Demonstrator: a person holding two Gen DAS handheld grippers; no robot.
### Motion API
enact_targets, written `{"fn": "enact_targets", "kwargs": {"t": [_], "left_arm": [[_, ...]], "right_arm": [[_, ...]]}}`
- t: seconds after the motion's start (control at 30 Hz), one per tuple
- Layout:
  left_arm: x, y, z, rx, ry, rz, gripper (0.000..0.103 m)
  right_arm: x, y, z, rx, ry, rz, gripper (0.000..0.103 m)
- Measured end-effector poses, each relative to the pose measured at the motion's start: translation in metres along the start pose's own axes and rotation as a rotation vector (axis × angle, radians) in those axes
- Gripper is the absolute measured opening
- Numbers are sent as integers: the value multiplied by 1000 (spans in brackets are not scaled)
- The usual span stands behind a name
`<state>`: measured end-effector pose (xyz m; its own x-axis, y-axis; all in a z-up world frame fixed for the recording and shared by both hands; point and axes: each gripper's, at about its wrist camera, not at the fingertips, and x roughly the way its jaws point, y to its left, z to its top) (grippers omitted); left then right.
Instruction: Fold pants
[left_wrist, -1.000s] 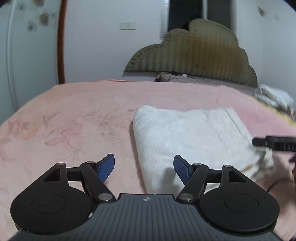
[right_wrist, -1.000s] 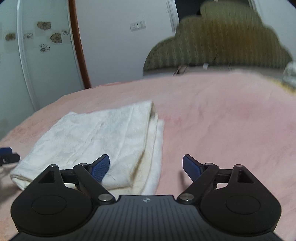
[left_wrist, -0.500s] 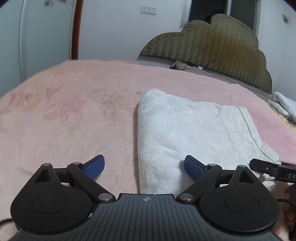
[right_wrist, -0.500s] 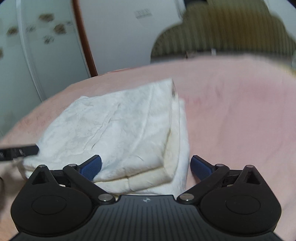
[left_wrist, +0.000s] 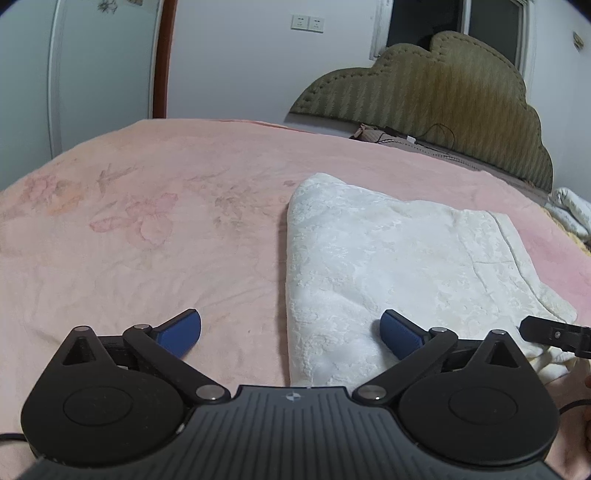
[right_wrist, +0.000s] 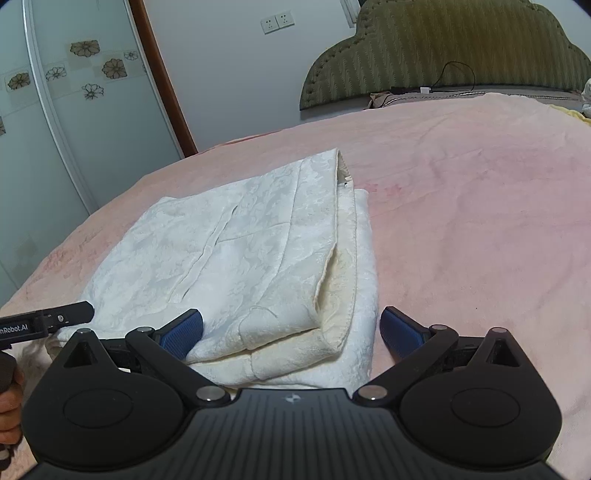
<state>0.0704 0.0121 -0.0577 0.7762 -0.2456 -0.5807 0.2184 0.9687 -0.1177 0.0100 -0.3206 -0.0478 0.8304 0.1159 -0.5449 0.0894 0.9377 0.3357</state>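
- The pants (right_wrist: 236, 258) are lying folded on the bed (right_wrist: 480, 206), filling the lower left of the right view.
- The left tool (left_wrist: 290, 332) is opening, its jaws straddling the bundle's edge without pinching; the right tool (right_wrist: 291, 330) is gaping wide, gripping nothing.
- Risk: a pad snagging the loose lower layers and dragging the stack apart.

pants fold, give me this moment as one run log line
stage: fold looks done | pants: white, folded, on pink bedspread | left gripper: opening, nothing held | right gripper: open, nothing held
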Motion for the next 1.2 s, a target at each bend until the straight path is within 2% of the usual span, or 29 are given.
{"fn": "enact_targets", "kwargs": {"t": [0.13, 0.3, 0.47, 0.53, 0.57, 0.67, 0.77, 0.83, 0.87, 0.97, 1.0, 1.03, 1.1, 1.2], "left_arm": [[5, 12, 2, -54, 25, -58, 103], [15, 32, 21, -97, 98, -211, 102], [37, 55, 44, -247, 193, -368, 100], [47, 61, 51, -307, 218, -420, 100], [52, 62, 53, -328, 228, -442, 100], [64, 56, 56, -354, 240, -478, 100], [69, 43, 59, -322, 241, -485, 100], [70, 29, 60, -264, 248, -499, 90], [67, 20, 60, -214, 237, -465, 89], [54, -7, 56, -5, 181, -305, 59], [49, -13, 54, 36, 155, -274, 49], [44, -15, 53, 44, 129, -263, 38], [36, -14, 52, 28, 88, -261, 27], [26, -17, 50, 43, 31, -241, 19]], "right_arm": [[-2, -6, 0, 34, -10, 27, 103], [-1, -19, 7, 70, 3, 96, 103], [18, -31, 28, 9, 71, 174, 103], [26, -37, 38, 16, 81, 192, 95], [30, -39, 42, 18, 84, 185, 77], [41, -45, 52, 40, 104, 202, 64], [41, -40, 55, 2, 112, 206, 55], [35, -34, 54, -36, 96, 201, 50], [32, -32, 53, -45, 86, 198, 47], [25, -22, 50, -89, 56, 173, 42], [23, -18, 49, -115, 45, 160, 40], [21, -12, 49, -143, 35, 147, 39], [17, -1, 49, -193, 13, 120, 33], [9, 11, 50, -235, -27, 103, 27]]}}
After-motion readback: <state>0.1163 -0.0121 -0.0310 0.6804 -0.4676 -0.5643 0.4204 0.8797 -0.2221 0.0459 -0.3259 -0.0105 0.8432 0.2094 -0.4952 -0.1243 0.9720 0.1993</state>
